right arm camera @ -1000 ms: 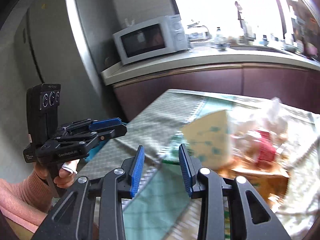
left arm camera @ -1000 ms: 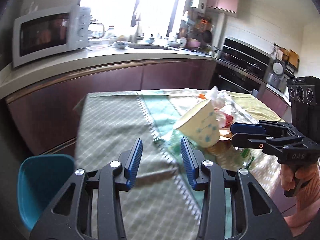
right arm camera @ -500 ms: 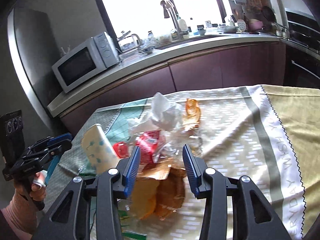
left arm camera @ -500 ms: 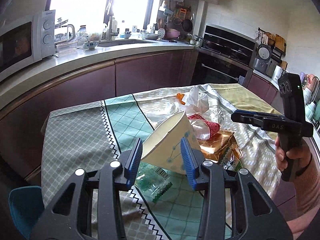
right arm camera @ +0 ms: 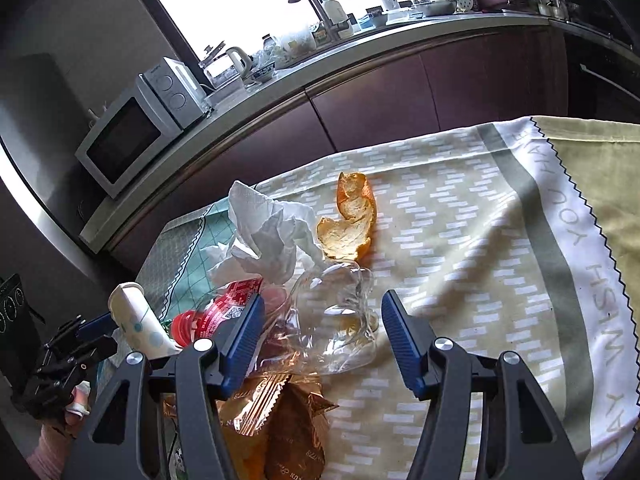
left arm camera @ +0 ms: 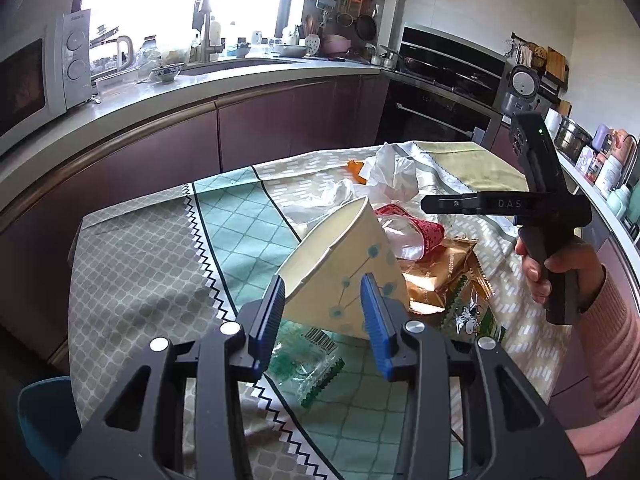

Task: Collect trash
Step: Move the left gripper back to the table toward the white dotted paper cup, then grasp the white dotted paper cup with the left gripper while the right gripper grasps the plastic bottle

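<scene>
A pile of trash lies on the table: a tipped cream paper cup (left arm camera: 344,272) with blue dots, a crumpled white tissue (right arm camera: 268,236), orange peel (right arm camera: 350,220), a clear crushed plastic bottle (right arm camera: 340,320) with a red label (right arm camera: 236,296), gold wrappers (right arm camera: 276,420) and a green clear wrapper (left arm camera: 308,360). My left gripper (left arm camera: 322,312) is open, its fingers either side of the cup's base, apart from it. My right gripper (right arm camera: 322,340) is open wide over the clear bottle. It also shows from the side in the left wrist view (left arm camera: 432,204).
The table carries a patterned cloth (left arm camera: 140,264) in grey, teal and green sections. A kitchen counter (left arm camera: 160,92) with a microwave (right arm camera: 132,136) and sink runs behind. A teal chair (left arm camera: 44,420) stands at the table's near left corner.
Both grippers have moved in over the pile. The left one has come down around the cup. The right jaws have opened wider and lowered toward the clear bottle.
</scene>
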A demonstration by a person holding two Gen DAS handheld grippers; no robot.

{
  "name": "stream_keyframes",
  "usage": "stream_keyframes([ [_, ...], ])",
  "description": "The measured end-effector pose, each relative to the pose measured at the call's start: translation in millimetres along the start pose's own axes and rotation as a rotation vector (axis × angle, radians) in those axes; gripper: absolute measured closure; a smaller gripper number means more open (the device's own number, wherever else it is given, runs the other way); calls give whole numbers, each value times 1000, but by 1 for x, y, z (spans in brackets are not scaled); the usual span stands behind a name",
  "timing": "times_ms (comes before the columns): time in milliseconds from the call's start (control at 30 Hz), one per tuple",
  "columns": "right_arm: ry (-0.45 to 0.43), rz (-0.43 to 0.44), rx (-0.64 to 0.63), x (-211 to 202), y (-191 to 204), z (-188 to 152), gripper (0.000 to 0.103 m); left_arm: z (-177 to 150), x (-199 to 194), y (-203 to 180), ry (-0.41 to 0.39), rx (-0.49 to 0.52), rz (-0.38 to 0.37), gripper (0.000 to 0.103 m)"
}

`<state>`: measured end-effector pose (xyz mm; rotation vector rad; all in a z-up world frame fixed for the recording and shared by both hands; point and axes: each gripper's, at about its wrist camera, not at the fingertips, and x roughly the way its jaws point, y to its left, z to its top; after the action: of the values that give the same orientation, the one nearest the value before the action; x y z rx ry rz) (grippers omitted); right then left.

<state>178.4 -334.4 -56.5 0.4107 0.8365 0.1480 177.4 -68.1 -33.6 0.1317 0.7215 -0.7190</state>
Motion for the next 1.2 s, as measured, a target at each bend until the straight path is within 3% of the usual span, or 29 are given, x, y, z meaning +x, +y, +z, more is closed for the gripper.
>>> stream_keyframes([
  [33, 6, 20, 8, 0, -1, 0, 51, 0, 2, -1, 5, 4, 3, 64],
  [200, 5, 19, 0, -3, 2, -2, 54, -1, 8, 1, 23, -12, -8, 66],
  [467, -39, 37, 55, -16, -4, -4, 61, -4, 8, -3, 30, -17, -11, 96],
  [667, -23, 24, 51, -15, -6, -7, 62, -5, 4, -12, 27, 5, -38, 95],
  [767, -10, 32, 63, -14, -8, -7, 58, -6, 6, -16, 43, 14, -35, 84],
  [900, -5, 34, 54, -10, -6, -9, 56, -7, 12, -20, 61, 30, -37, 79],
  [1067, -30, 45, 64, -15, -8, -10, 61, -7, 13, -23, 59, 25, -32, 93],
  [1200, -44, 48, 75, -18, -8, -11, 62, -7, 7, -24, 40, 8, -34, 98],
])
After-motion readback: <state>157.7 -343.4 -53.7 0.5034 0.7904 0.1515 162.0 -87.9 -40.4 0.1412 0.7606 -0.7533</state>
